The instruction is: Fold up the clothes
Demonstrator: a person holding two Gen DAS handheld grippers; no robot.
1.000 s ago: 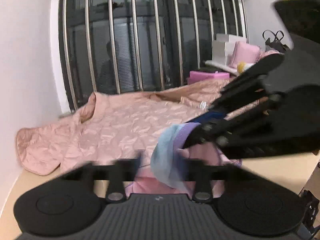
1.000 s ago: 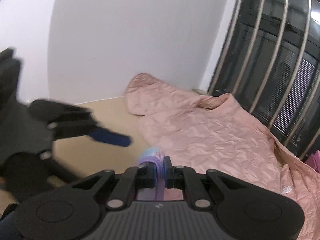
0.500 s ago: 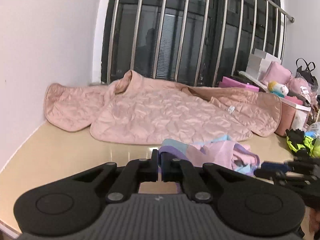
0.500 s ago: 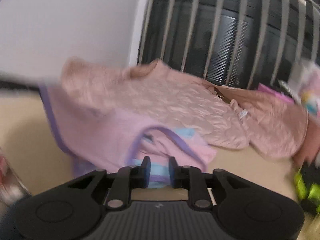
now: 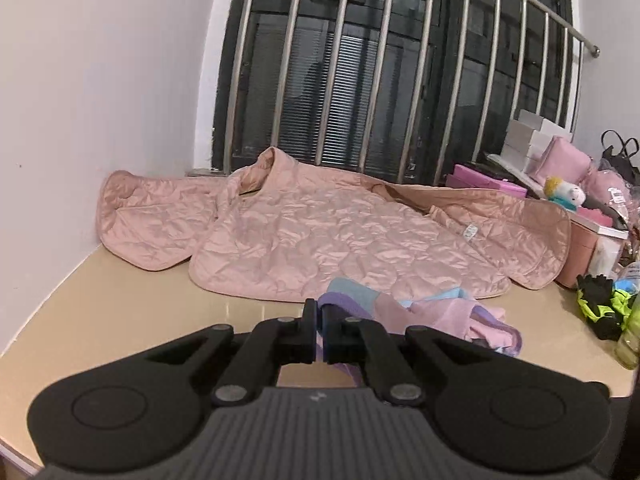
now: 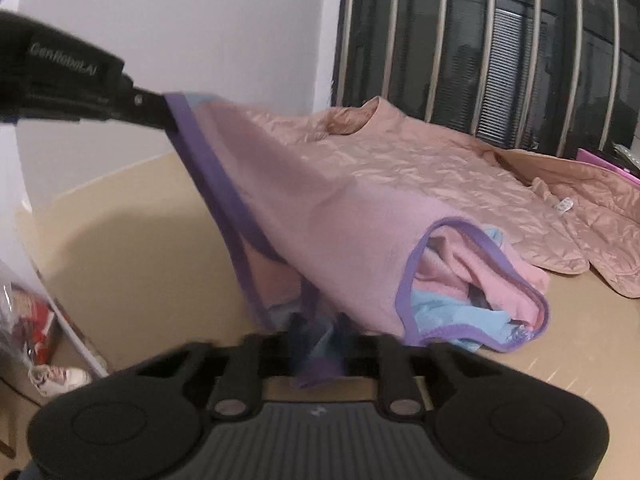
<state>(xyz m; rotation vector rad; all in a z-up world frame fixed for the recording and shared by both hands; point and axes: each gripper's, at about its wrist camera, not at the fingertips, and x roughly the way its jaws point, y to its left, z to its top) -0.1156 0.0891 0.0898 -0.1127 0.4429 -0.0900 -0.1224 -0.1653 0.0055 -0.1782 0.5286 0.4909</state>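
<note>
Ahead of both grippers the beige tabletop [image 5: 120, 300] lies bare up to the quilted pink satin jacket [image 5: 340, 236] spread by the barred window [image 5: 380, 80]; clutter crowds the far right edge. The small pink garment with purple trim and blue lining [image 6: 340, 220] hangs stretched between them. The left gripper [image 5: 318, 334] pinches its purple hem; the right gripper [image 6: 320, 344], blurred, clamps another trim edge. "GenRobot.AI" reads on the left gripper's body.
</note>
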